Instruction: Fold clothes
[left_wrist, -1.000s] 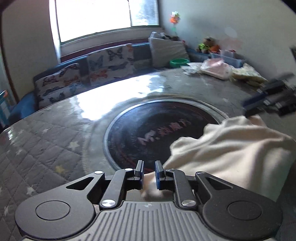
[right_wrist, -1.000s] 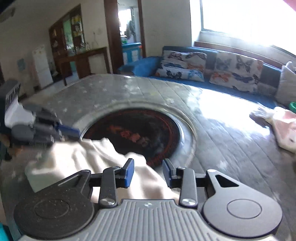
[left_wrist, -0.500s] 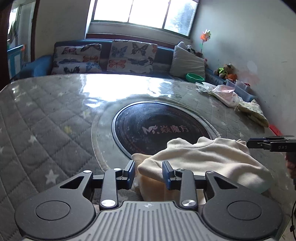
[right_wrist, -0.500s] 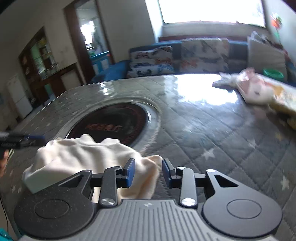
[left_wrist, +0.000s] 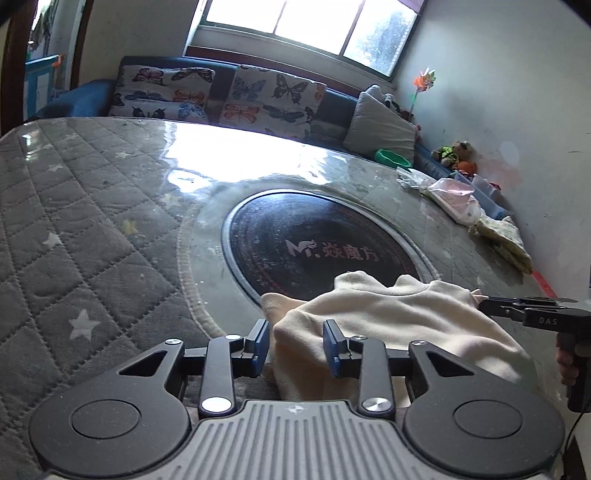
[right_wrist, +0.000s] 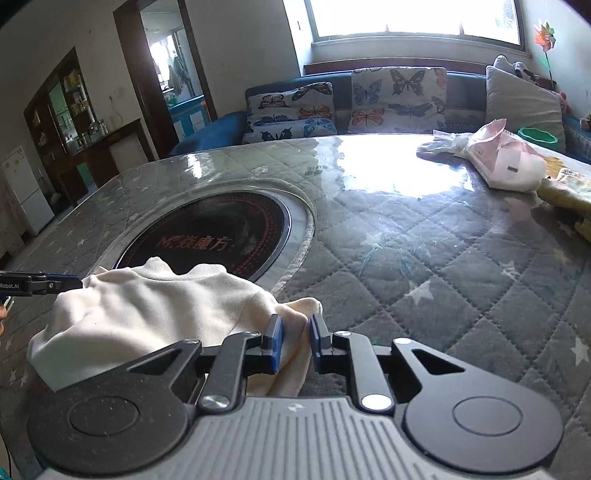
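The right gripper (right_wrist: 295, 341) is pinching a cream garment (right_wrist: 155, 306) lying bunched beside the dark round plate (right_wrist: 207, 236) on the quilted table (right_wrist: 424, 266).

1. The garment (left_wrist: 388, 314) I'm working on is plain cream, no print that I can see.
2. My grippers are black with blue pads (right_wrist: 275, 341).
3. The table (right_wrist: 424, 258) cover is grey, quilted in diamonds with little white stars.
4. Round panel (left_wrist: 317, 243) in the middle of the table is black with reddish lettering.
5. The cushions (right_wrist: 399, 99) past the far edge are white with butterflies in orange, blue and black, on a dark blue sofa (right_wrist: 210, 129).
6. Pink bundle (right_wrist: 506, 162) near the table's far right corner, green bowl (right_wrist: 537, 134) behind it.
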